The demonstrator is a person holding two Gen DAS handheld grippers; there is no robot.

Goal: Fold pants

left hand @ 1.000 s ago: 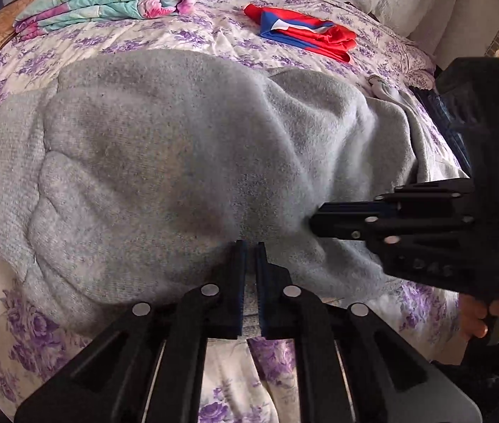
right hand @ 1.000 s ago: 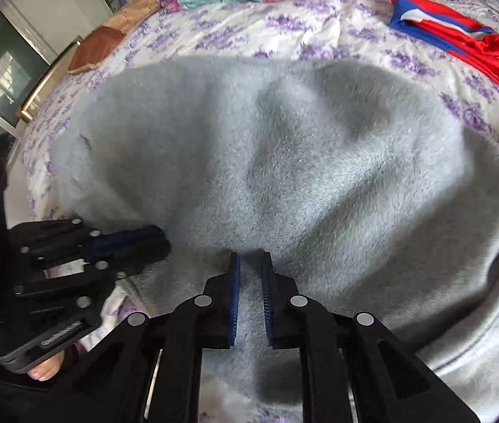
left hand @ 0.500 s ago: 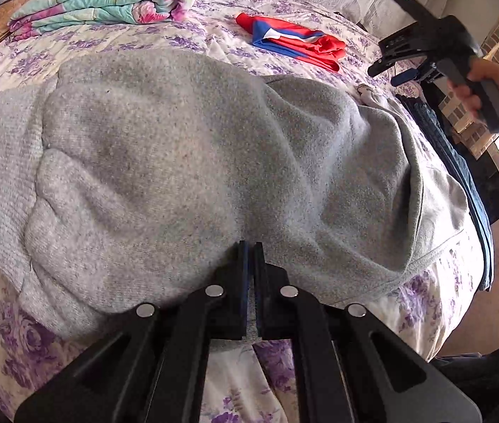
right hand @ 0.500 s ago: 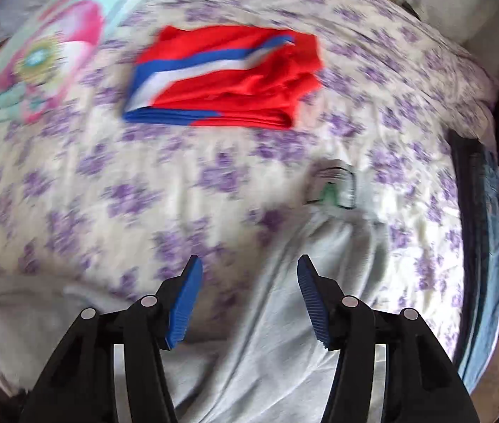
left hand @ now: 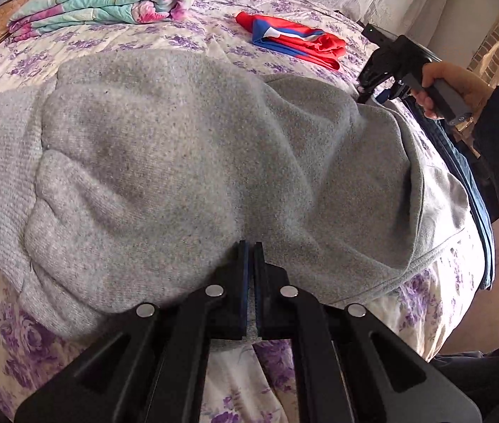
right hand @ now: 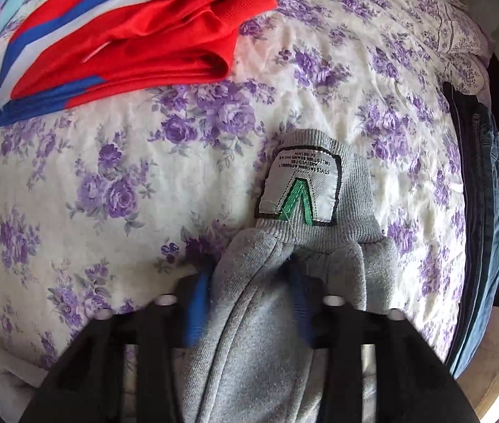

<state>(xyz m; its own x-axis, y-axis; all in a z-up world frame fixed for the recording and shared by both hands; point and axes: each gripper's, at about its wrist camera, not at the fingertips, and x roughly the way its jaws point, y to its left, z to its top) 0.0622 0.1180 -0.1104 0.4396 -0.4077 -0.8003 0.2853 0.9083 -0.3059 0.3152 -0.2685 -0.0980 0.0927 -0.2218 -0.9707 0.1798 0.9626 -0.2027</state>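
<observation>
— On the flowered bed [left hand: 115,40], where are the grey pants [left hand: 178,162]?
— Spread flat. The left gripper [left hand: 251,264] pinches their near edge, nearly closed.
— The right gripper [right hand: 249,296]?
— Fingers apart astride the cuff [right hand: 305,183], not yet clamped.

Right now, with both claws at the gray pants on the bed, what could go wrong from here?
1. The right claw straddles a thick bunch of gray pants near the cuff label; it may slip out.
2. The left claw pinches only the near hem, which could pull free.
3. The dark jeans lie close beside the cuff and could be dragged along.
</observation>
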